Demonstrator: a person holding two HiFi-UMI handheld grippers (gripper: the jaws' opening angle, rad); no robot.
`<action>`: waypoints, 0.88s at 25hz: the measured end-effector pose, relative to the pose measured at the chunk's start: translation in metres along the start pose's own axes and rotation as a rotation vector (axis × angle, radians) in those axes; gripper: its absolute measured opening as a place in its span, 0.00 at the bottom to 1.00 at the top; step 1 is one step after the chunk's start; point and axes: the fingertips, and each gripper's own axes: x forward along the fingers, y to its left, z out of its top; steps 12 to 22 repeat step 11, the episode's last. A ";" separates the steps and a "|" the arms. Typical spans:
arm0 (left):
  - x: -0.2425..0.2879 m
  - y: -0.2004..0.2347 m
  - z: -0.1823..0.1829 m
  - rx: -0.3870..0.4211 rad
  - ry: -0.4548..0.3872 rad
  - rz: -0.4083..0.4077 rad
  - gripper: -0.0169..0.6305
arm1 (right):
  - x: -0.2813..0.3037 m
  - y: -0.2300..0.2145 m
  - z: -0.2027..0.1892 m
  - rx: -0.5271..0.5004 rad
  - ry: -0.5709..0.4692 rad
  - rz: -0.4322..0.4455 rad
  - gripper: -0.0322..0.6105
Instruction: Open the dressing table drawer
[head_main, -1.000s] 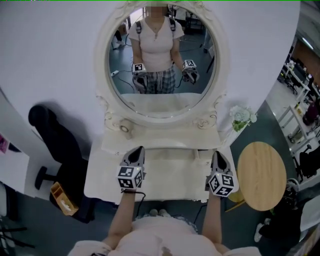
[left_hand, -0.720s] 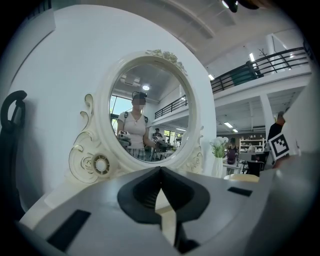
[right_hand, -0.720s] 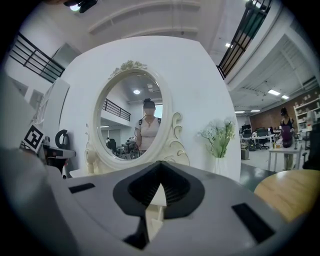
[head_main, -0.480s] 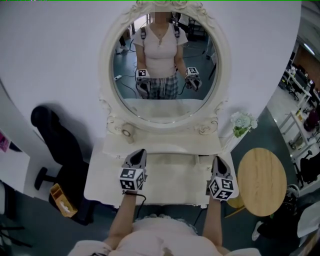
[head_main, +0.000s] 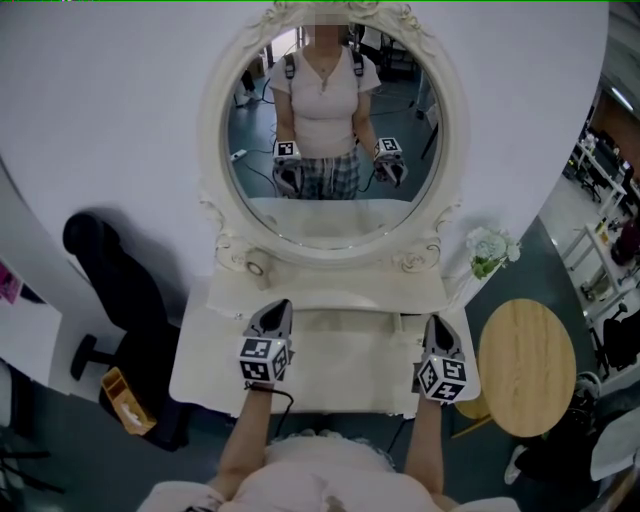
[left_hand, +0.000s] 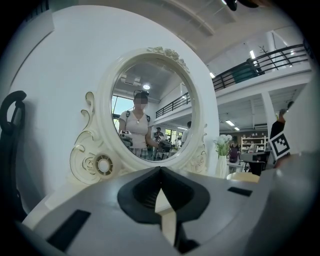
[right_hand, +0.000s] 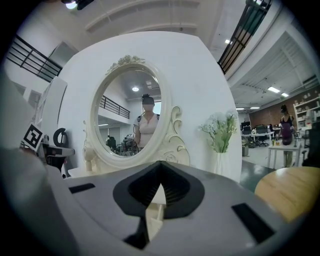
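While held over dressing table (head_main: 203, 368), perhaps touching; left gripper (head_main: 281, 303), right gripper (head_main: 437, 320) pressed together

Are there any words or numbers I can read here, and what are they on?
No words or numbers can be read anywhere.
The marker cube on the left gripper: only black-and-white squares, no letters.
The other cube on the right gripper: the same squares, no letters.
The pink thing at the left edge: too small to read.
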 end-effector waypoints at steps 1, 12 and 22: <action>0.000 0.002 0.000 0.000 0.001 0.002 0.07 | 0.001 0.000 -0.001 0.001 0.001 -0.001 0.07; 0.005 0.009 -0.003 -0.001 0.004 0.004 0.07 | 0.007 0.001 -0.004 -0.015 0.010 -0.010 0.07; 0.005 0.009 -0.003 -0.001 0.004 0.004 0.07 | 0.007 0.001 -0.004 -0.015 0.010 -0.010 0.07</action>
